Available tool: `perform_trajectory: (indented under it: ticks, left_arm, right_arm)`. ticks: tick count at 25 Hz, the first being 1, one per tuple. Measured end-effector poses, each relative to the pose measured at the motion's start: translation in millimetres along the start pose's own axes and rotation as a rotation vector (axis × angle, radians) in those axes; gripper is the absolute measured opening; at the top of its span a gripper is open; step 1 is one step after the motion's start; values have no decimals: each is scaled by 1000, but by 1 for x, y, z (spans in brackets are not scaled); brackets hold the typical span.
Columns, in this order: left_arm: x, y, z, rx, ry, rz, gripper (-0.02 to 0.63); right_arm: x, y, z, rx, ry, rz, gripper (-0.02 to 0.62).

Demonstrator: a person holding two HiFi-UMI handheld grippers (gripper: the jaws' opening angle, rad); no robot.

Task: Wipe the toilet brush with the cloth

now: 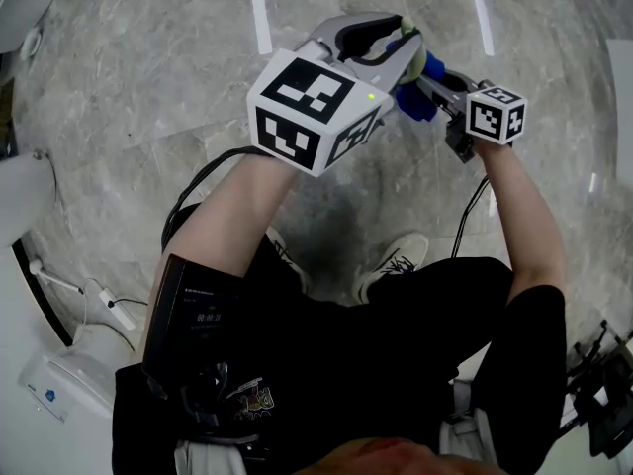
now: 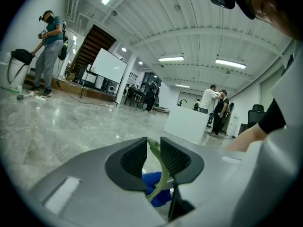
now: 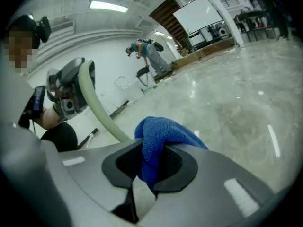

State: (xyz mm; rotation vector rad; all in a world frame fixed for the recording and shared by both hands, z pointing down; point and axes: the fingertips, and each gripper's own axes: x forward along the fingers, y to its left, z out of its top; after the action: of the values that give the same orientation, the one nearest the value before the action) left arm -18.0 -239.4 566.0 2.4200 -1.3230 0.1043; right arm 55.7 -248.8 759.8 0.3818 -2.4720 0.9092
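Nothing legible anywhere. The big white cube (image 1: 315, 110) on the left gripper (image 2: 152, 150) and the small white cube (image 1: 497, 113) on the right gripper (image 3: 152, 160) carry only black square marker patterns. Pale print on the black box (image 1: 203, 310) the person wears and a blue mark on the white floor unit (image 1: 49, 392) are too small to read

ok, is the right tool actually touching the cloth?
Touching. In the right gripper view, the right tool pinches the blue cloth between its pads.
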Motion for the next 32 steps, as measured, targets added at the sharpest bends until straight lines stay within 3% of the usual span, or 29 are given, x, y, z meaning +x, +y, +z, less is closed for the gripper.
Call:
perform_trajectory:
  ticks: [4,8,13,18,20,22,25,28,30,32]
  left_arm:
    - [-1,3,3,0,-4,4,109]
    - [-2,2,1,15,8,-8,109]
    - [-1,0,0,47,20,-16,113]
    - [-2,-1,-2,39,21,-21,114]
    - [-2,1,-2,31,22,-22,112]
    - [-2,1,-1,25,21,-25,112]
    - [-4,0,1,25,22,-29,112]
    - [-6,-3,2,29,20,-32,112]
    - [-9,-4,3,26,21,-32,112]
    - [-12,-4,4,17,25,-32,112]
  right_arm:
    - [-8,43,39,-131,52,239,60]
    - [-27,81,77,-260,139,378,60]
    - [-56,120,134,-337,93,477,60]
    - [-63,125,143,-333,51,501,60]
    - [-55,115,132,-287,54,499,60]
    - [-35,94,108,-258,115,442,60]
    - [4,37,74,-253,208,226,60]
    - [37,-10,78,-222,153,70,61]
    - [59,-18,86,-190,125,64,61]
    - [85,-14,84,-163,154,112,61]
